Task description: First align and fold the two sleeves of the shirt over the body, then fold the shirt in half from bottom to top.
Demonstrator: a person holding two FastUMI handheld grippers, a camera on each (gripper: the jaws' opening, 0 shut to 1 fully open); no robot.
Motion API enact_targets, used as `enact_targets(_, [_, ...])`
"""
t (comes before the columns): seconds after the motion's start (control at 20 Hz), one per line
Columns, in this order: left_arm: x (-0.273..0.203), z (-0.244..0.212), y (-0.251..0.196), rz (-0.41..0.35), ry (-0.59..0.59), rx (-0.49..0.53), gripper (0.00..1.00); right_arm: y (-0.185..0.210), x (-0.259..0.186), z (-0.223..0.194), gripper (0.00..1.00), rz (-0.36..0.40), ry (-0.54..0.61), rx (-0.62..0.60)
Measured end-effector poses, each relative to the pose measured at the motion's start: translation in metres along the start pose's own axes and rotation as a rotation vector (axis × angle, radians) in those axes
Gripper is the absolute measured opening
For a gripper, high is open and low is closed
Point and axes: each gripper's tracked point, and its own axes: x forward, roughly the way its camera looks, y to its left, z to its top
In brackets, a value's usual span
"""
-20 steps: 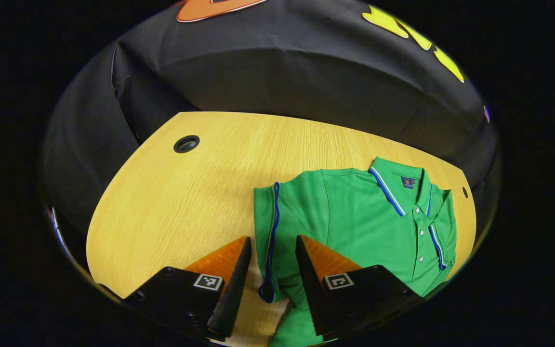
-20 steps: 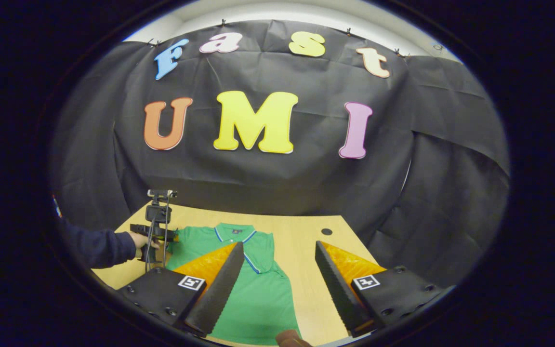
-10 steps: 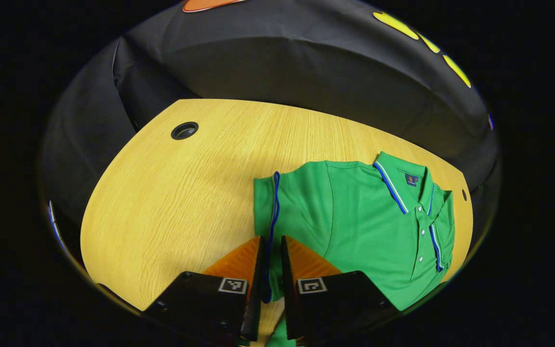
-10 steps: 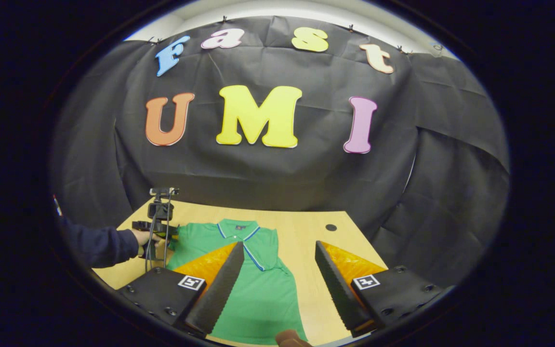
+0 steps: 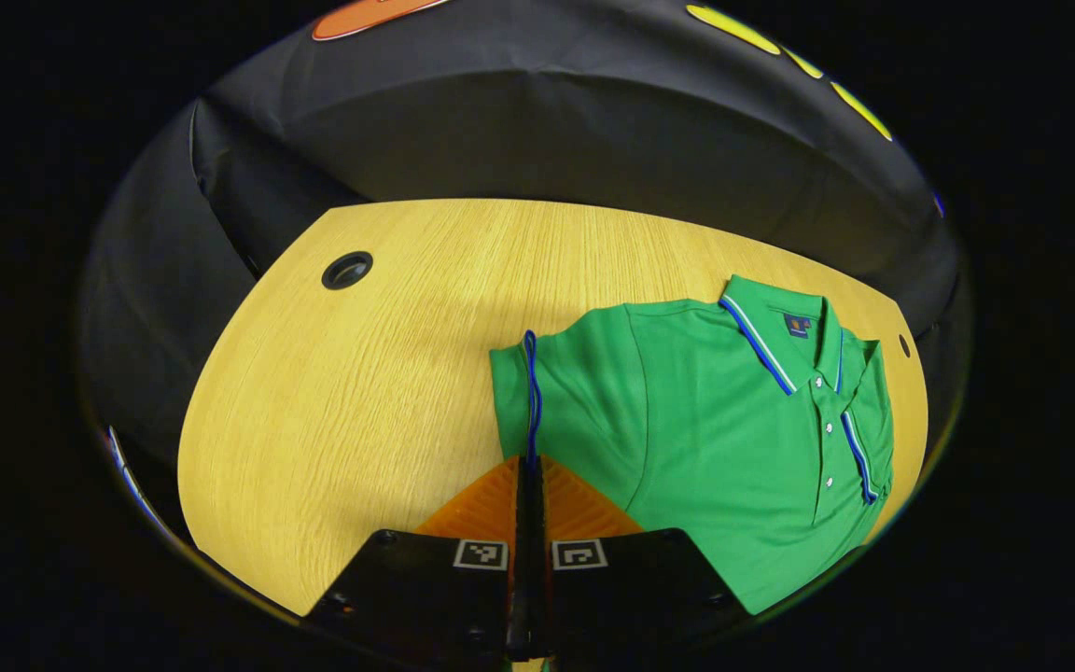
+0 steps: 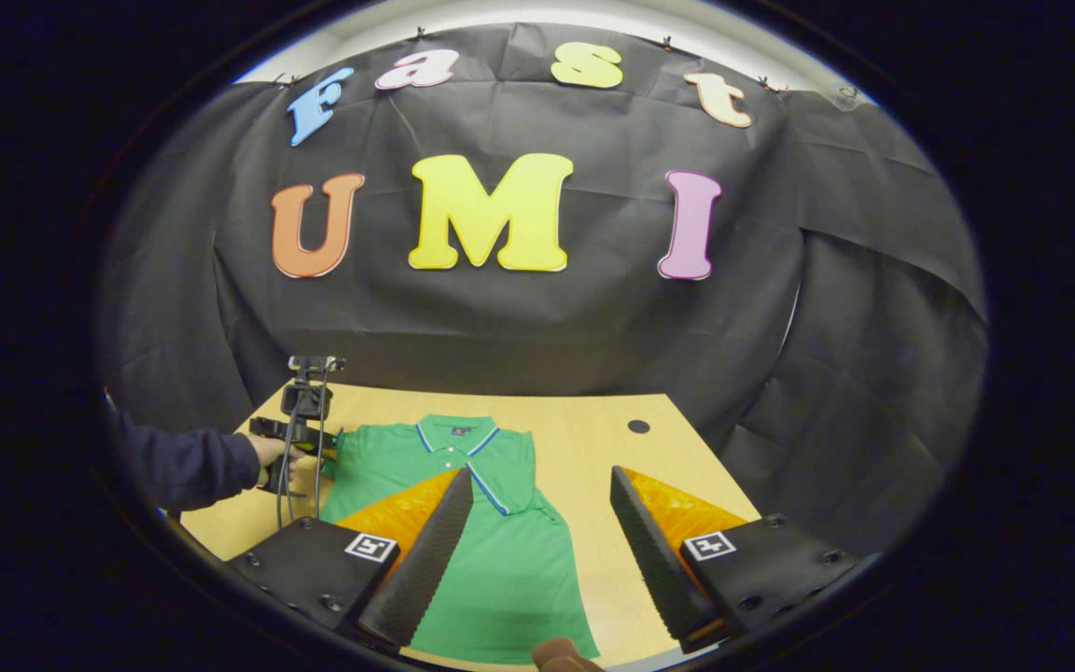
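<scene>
Shirt [image 5: 733, 439], green, lies flat on the wooden table [image 5: 360, 392]. The left gripper [image 5: 530, 467] is clamped on what looks like the blue-trimmed sleeve cuff [image 5: 530, 392] at the shirt's edge. The right gripper [image 6: 542, 523] hangs spread wide above the shirt's lower body, grasping nothing.

I see even, bright overhead light on the worktop [image 5: 360, 392], with soft shadows beside the shirt [image 5: 705, 439]. Fisheye bending curves the worktop's edges. Both views stay sharp, without glare.
</scene>
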Motion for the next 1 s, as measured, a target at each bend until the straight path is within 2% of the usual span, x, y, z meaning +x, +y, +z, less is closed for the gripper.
enact_targets(0.15, [-0.012,0.015,-0.012,-0.001,-0.045,0.052,0.03,-0.001,0.000,0.001,0.94,0.000,-0.001,0.010])
enact_targets(0.45, [-0.033,0.034,-0.062,-0.059,-0.100,0.194,0.03,-0.005,0.003,-0.003,0.94,0.004,0.007,0.018])
enact_targets(0.7, [-0.035,0.019,-0.106,-0.107,-0.089,0.287,0.04,-0.015,0.006,-0.009,0.95,-0.017,0.016,0.028])
enact_targets(1.0, [-0.027,0.009,-0.117,-0.095,-0.075,0.382,0.04,-0.021,0.011,-0.021,0.94,-0.033,0.053,0.059])
